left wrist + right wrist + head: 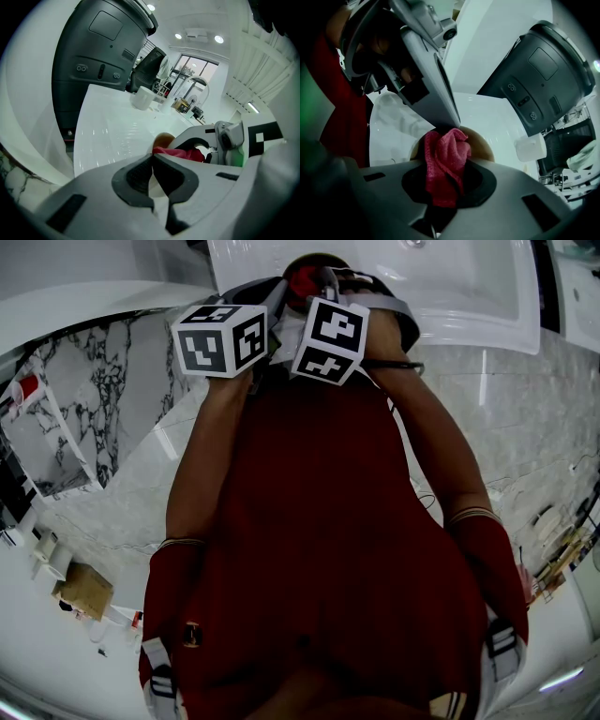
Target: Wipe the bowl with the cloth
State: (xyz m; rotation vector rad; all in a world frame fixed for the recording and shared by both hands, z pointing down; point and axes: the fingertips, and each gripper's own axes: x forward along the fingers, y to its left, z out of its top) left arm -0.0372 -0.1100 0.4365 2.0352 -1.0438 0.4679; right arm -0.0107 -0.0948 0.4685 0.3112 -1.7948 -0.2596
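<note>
My right gripper [445, 183] has its fingers pinching the red cloth [450, 146], bunched against the tan bowl [483, 145]. My left gripper [153, 159] has its fingers pressed together on what looks like the bowl's rim, above the white surface [108, 136]. I judge wiping is underway; next I must press the cloth inside and sweep round.

A: How is the light?
B: Bright. Ceiling lamps [219, 39] and a far window [194, 65] light the left gripper view; faint glare streaks the white surface [108, 133].
A: And sharpness?
B: Heavy fisheye bending, black corners. The cloth [445, 159] is crisp, the bowl [480, 145] behind it shaded. The head view is dim; the near red garment [319, 549] falls almost black at the bottom.
</note>
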